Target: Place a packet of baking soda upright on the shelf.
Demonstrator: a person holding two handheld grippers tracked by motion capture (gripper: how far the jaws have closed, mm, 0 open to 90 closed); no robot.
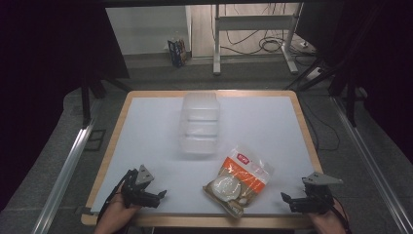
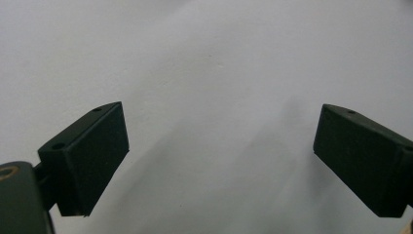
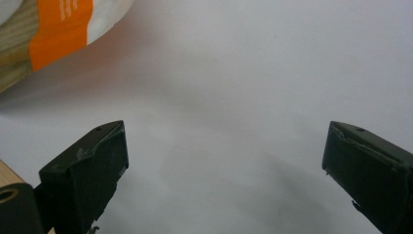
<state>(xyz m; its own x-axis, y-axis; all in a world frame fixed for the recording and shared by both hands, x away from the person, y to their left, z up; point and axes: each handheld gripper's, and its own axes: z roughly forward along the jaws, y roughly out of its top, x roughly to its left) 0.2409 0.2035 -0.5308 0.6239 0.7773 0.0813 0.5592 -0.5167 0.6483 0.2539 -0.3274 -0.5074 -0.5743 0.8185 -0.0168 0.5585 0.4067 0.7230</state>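
A clear plastic container (image 1: 200, 123) stands at the middle of the white table top (image 1: 151, 131). Nearer me, right of centre, lies a food packet (image 1: 239, 179) with an orange band and a clear window; its corner (image 3: 53, 34) enters the right gripper view at top left. My left gripper (image 1: 162, 194) rests open at the front left corner, its black fingers (image 2: 85, 158) wide apart over bare white surface. My right gripper (image 1: 286, 198) sits open at the front right corner, pointing toward the packet, fingers (image 3: 87, 175) spread with nothing between them.
The table has a wooden rim (image 1: 308, 131). Metal rails (image 1: 65, 168) run along both sides of it. Beyond the far edge stand a desk frame (image 1: 253, 29), cables on the floor and a small box (image 1: 178, 51).
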